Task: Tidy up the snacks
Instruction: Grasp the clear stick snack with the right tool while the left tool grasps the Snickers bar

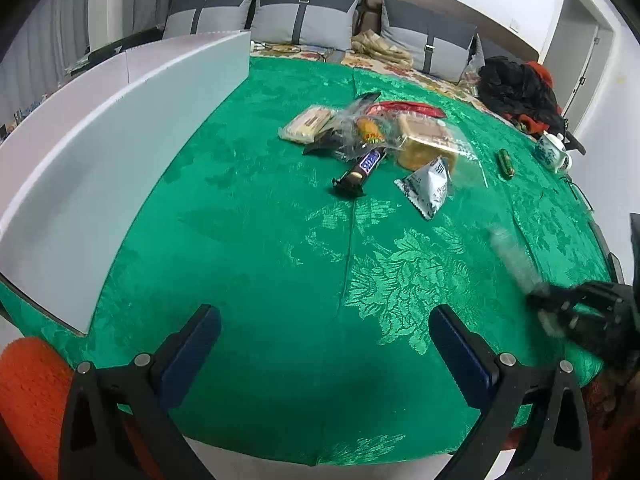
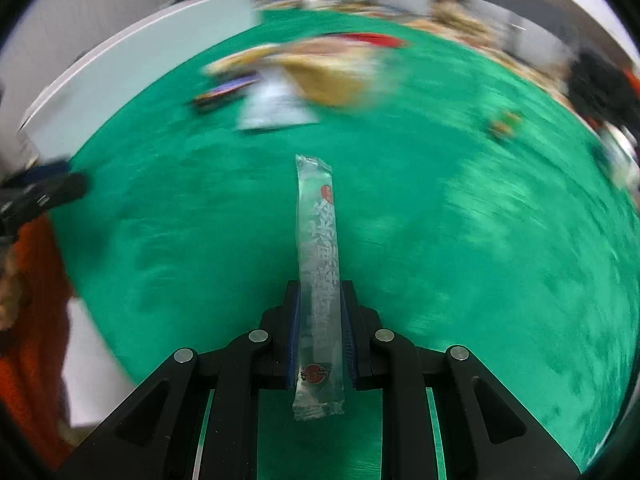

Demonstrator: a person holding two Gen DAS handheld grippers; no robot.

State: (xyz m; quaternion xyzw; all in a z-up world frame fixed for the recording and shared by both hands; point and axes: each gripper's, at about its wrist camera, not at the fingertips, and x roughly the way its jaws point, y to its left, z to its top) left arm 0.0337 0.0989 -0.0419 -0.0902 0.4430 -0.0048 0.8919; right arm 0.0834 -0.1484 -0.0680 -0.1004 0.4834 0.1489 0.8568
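A heap of snacks (image 1: pixel 360 128) lies mid-table on the green cloth: a chocolate bar (image 1: pixel 360 170), a silver packet (image 1: pixel 426 186), wrapped bread (image 1: pixel 424 140) and a biscuit pack (image 1: pixel 306 124). My left gripper (image 1: pixel 324 320) hovers open over bare cloth near the front edge, well short of the heap. My right gripper (image 2: pixel 319 300) is shut on a long clear snack stick (image 2: pixel 318 232) with white print, which points forward between the pads. In the left wrist view the right gripper (image 1: pixel 560 308) shows blurred at the right with the stick (image 1: pixel 514 256).
A white box (image 1: pixel 120 152) with tall walls stands along the left of the table. A small green tube (image 1: pixel 505 163) and a blue-and-white teapot (image 1: pixel 554 152) sit at the right. Dark clothing (image 1: pixel 516 92) and sofa cushions lie behind. An orange sleeve (image 1: pixel 28 396) is at lower left.
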